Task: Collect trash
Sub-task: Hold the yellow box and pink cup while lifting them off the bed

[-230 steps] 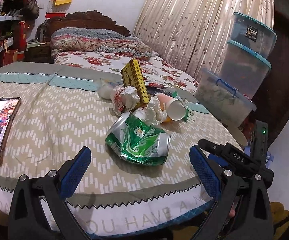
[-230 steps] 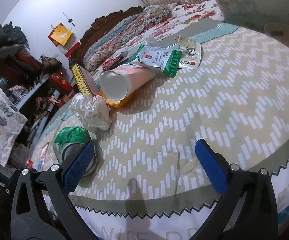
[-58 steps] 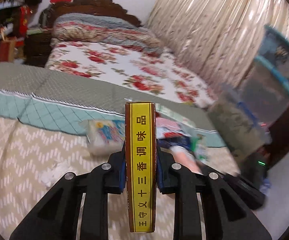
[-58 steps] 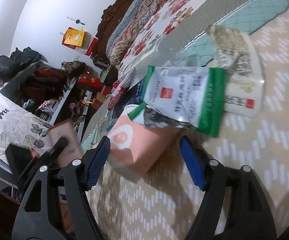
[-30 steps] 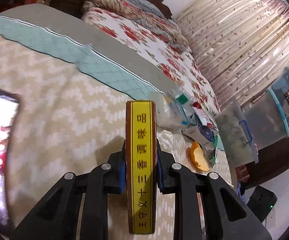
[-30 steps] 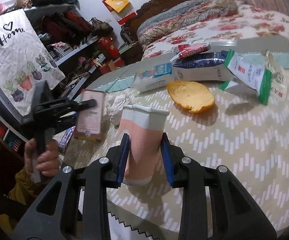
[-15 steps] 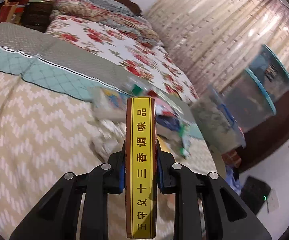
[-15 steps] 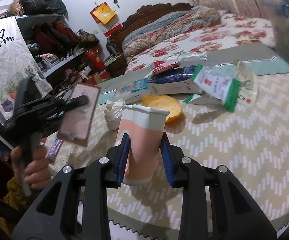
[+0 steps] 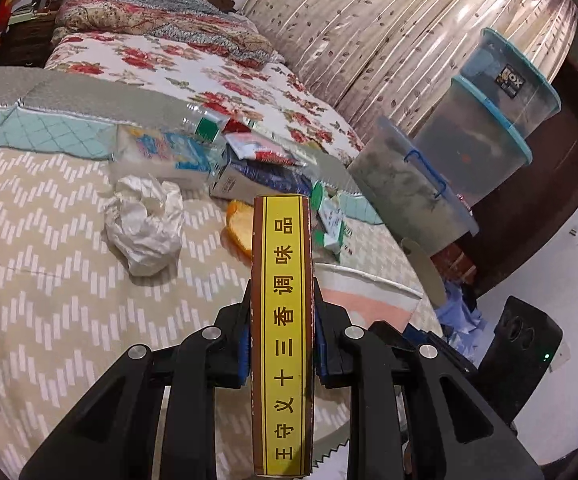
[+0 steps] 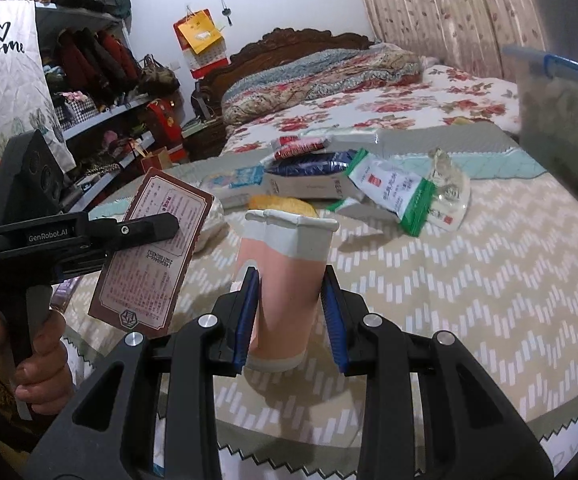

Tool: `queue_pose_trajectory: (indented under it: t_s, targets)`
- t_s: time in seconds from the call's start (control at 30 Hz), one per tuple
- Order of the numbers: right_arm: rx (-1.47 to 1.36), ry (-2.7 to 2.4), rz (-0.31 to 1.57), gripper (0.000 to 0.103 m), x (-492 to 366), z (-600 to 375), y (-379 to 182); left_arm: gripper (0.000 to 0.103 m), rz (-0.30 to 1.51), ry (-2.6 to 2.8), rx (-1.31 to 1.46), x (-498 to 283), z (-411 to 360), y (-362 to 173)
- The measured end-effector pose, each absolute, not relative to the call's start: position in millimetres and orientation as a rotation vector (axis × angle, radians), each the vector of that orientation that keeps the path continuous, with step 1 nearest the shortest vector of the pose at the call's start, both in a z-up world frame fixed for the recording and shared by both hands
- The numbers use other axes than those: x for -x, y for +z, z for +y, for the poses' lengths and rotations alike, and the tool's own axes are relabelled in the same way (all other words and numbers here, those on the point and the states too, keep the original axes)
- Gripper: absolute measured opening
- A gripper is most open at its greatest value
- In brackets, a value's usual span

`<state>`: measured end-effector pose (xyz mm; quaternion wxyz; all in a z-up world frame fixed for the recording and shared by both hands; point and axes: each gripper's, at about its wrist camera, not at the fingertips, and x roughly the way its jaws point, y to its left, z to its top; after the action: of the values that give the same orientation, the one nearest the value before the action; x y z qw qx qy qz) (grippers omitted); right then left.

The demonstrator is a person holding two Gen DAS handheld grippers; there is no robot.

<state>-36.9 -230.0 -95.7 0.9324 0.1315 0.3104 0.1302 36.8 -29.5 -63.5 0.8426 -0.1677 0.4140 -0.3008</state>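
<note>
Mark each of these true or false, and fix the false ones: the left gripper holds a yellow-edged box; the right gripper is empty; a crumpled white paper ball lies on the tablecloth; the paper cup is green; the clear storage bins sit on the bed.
1. The left gripper holds a yellow-edged box. True.
2. The right gripper is empty. False: it is shut on a pink paper cup.
3. A crumpled white paper ball lies on the tablecloth. True.
4. The paper cup is green. False: it is pink with a white rim.
5. The clear storage bins sit on the bed. False: they are stacked beside the table, in front of the curtain.
</note>
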Motion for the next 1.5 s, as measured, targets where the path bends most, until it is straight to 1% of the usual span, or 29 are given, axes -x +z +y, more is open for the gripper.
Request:
queue_pose_trajectory:
  t_s: [0.37,0.43,0.47,0.5,0.6,0.67,0.73,0.77,0.8,0.93,1.13,1.27,1.5]
  targets:
    - [-0.263,0.276,0.647,0.034,37.6,-227.2,-98.2,0.023,0.882,-0.616,0.327,-33.9,-28.8,-70.8]
    - [-0.265,0.275,0.648,0.034,38.2,-226.5,-98.9,0.025,0.885,-0.615,0.324,-33.9,-29.2,-71.6]
    - [-0.267,0.275,0.648,0.034,38.3,-226.3,-99.3,0.031,0.890,-0.613,0.324,-34.2,-29.5,-72.5]
    - [-0.267,0.275,0.648,0.034,38.1,-226.2,-99.1,0.033,0.889,-0.608,0.324,-33.9,-29.6,-73.2]
    - [-0.266,0.276,0.648,0.035,38.3,-226.1,-99.3,0.033,0.893,-0.609,0.321,-33.3,-31.6,-75.1]
    - [-0.270,0.276,0.649,0.037,38.4,-226.0,-99.0,0.033,0.893,-0.611,0.318,-33.1,-32.6,-75.7]
    - [-0.275,0.276,0.650,0.037,38.1,-226.3,-99.5,0.029,0.890,-0.620,0.312,-32.6,-34.9,-75.5]
    - [-0.276,0.277,0.650,0.037,38.1,-226.5,-99.7,0.024,0.884,-0.625,0.310,-32.0,-35.7,-74.8]
    - [-0.277,0.278,0.650,0.036,37.9,-226.8,-99.8,0.023,0.881,-0.627,0.308,-31.5,-36.1,-74.3]
    - [-0.264,0.276,0.629,0.033,40.6,-226.7,-97.0,0.022,0.869,-0.627,0.302,-30.5,-37.1,-70.9]
    - [-0.289,0.234,0.560,0.033,45.9,-241.6,-86.3,0.022,0.839,-0.642,0.329,-30.1,-29.5,-58.1]
    - [-0.303,0.224,0.601,0.033,39.5,-248.6,-93.4,0.022,0.835,-0.642,0.338,-33.8,-26.0,-54.1]
    - [-0.337,0.176,0.572,0.033,41.9,-274.4,-92.6,0.022,0.867,-0.689,0.279,-38.8,-55.6,-51.2]
